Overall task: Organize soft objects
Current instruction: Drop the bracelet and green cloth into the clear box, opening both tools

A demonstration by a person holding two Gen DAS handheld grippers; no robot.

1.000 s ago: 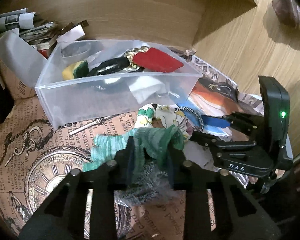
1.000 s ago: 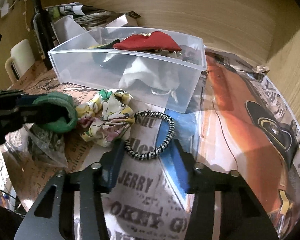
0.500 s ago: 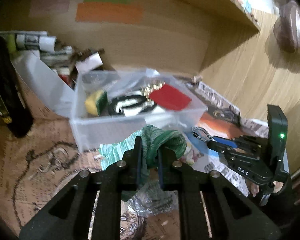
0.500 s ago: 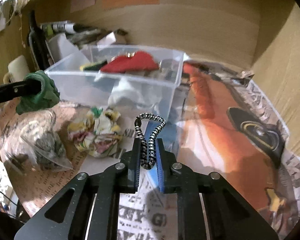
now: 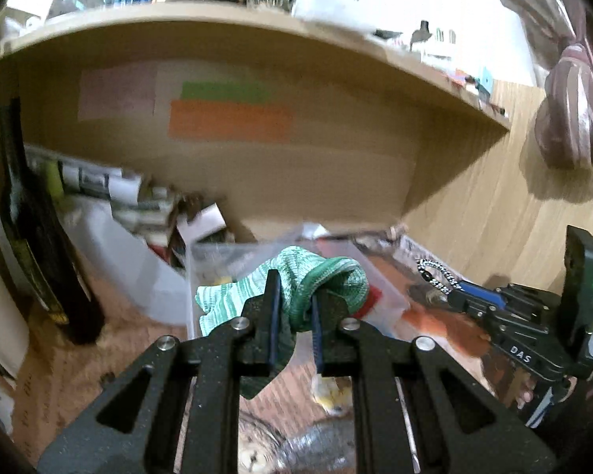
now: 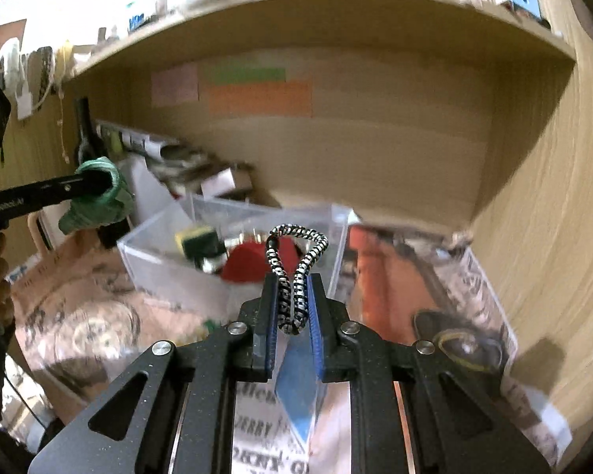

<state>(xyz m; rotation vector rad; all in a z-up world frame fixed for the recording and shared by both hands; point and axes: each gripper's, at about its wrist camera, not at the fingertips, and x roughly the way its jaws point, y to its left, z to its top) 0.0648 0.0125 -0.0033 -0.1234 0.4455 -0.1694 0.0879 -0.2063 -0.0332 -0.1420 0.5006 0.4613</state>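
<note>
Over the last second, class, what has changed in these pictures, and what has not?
The right tool closed on the black-and-white braided hair tie and lifted it. The left tool raised the green knitted cloth it already gripped. The clear plastic bin stayed put.

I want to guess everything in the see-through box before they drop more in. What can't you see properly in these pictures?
- Left wrist view: the green cloth in the left hand-held gripper hides most of the clear box.
- Right wrist view: the black-and-white hair tie in the right hand-held gripper covers part of the red item; motion blur smears the rest.
- Both views: the pile behind the box is too blurred to name.
</note>
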